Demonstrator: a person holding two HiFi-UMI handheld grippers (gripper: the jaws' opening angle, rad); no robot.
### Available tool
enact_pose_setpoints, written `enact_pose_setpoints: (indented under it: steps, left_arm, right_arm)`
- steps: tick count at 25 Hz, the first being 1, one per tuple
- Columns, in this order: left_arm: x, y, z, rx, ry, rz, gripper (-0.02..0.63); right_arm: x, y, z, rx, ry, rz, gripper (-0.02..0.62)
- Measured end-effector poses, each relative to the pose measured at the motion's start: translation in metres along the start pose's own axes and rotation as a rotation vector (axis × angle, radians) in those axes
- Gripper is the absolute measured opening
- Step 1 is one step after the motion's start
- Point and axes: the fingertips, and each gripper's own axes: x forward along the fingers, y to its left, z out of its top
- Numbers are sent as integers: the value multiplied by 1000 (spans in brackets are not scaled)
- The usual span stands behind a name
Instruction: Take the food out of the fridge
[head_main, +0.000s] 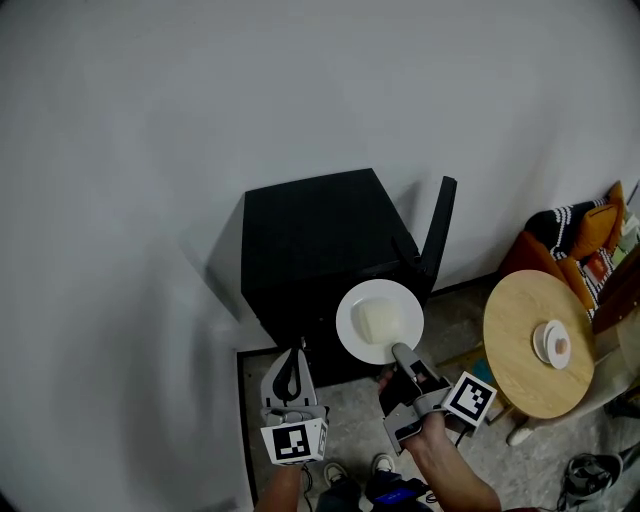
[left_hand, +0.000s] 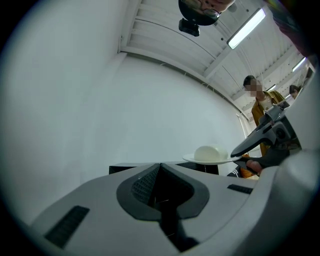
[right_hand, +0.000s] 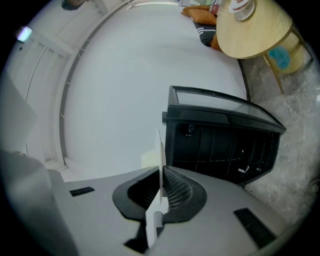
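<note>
A small black fridge (head_main: 315, 255) stands against the white wall with its door (head_main: 440, 230) swung open to the right. My right gripper (head_main: 398, 352) is shut on the rim of a white plate (head_main: 380, 320), held level in front of the fridge top. A pale block of food (head_main: 378, 320) lies on the plate. In the right gripper view the plate (right_hand: 160, 165) runs edge-on between the jaws, and the fridge's dark inside (right_hand: 220, 150) is behind it. My left gripper (head_main: 291, 362) hangs left of the plate, jaws together with nothing between them; from its view the plate (left_hand: 210, 159) and food (left_hand: 210, 152) show at the right.
A round wooden table (head_main: 535, 340) stands at the right with a small white plate (head_main: 552, 343) holding some food. Striped and orange cushions (head_main: 580, 235) lie behind it. A person (left_hand: 260, 105) stands far off in the left gripper view. The floor (head_main: 350, 420) below is speckled grey.
</note>
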Motion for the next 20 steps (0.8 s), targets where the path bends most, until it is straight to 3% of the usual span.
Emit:
enact_pose_setpoints:
  steps: [20]
  left_arm:
    - [-10, 7, 26, -4, -3, 4, 14]
  right_arm:
    - [-5, 31, -8, -32, 20, 49, 31]
